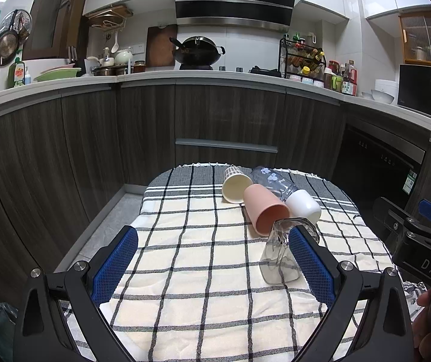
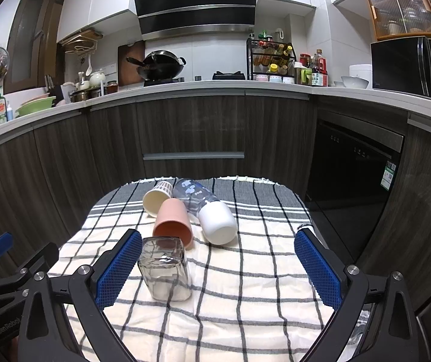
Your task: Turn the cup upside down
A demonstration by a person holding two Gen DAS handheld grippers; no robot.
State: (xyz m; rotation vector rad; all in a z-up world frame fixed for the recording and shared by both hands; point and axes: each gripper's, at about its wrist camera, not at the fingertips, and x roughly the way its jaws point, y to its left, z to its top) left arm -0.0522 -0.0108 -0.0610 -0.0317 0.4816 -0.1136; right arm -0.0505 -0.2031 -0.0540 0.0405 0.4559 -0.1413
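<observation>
A clear square glass cup [image 1: 278, 256] stands on the checked cloth [image 1: 200, 271], just inside my left gripper's right finger [image 1: 312, 262]. In the right wrist view the glass [image 2: 165, 271] stands beside my right gripper's left finger [image 2: 118, 268]. Behind it lie a pink cup [image 1: 265, 209], a cream paper cup [image 1: 236, 185], a white cup [image 1: 304, 206] and a clear printed cup [image 1: 272, 181], all on their sides. My left gripper [image 1: 215, 235] is open and empty. My right gripper [image 2: 218, 238] is open and empty.
The cloth covers a small table [image 2: 275, 187] in front of dark kitchen cabinets [image 1: 215, 114]. A dishwasher [image 2: 354, 163] is at the right. The right gripper's body [image 1: 420, 241] shows at the right edge of the left wrist view.
</observation>
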